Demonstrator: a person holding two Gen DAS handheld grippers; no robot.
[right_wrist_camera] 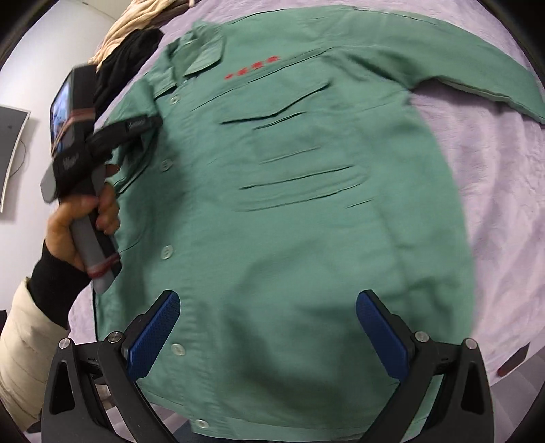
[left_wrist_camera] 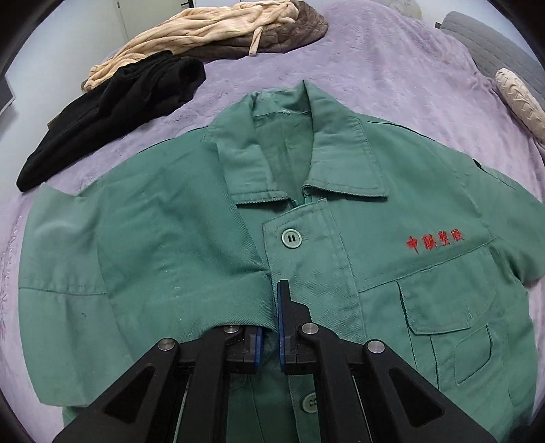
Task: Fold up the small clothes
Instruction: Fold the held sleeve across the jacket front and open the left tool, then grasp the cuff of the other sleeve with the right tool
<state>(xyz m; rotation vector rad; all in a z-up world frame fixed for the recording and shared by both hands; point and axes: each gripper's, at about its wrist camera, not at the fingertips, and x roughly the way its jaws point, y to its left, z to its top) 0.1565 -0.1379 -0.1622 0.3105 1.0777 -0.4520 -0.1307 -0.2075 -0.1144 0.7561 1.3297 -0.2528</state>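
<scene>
Jaws of the left gripper (left_wrist_camera: 272, 327) stand almost together, and a fold of the green jacket's (left_wrist_camera: 340, 218) sleeve cuff lies pinched in the narrow gap between the blue pads, right over the button strip. Jaws of the right gripper (right_wrist_camera: 267, 329) stand wide apart above the jacket's lower half, with nothing between them.

The jacket lies flat, front up, on the purple bedspread (left_wrist_camera: 391, 68); red stitched characters (left_wrist_camera: 435, 240) sit above its chest pocket (left_wrist_camera: 449, 327). One sleeve is folded across the chest toward the buttons; the other sleeve (right_wrist_camera: 477, 68) stretches out from the jacket's shoulder.

Beyond the jacket's collar lie a black garment (left_wrist_camera: 112, 112) and a cream garment (left_wrist_camera: 190, 37) on a brown one (left_wrist_camera: 289, 30), all clear of the jacket. A cream bundle (left_wrist_camera: 521, 98) rests off the jacket's far shoulder. The person's left hand (right_wrist_camera: 85, 218) grips its handle beside the jacket's button edge.
</scene>
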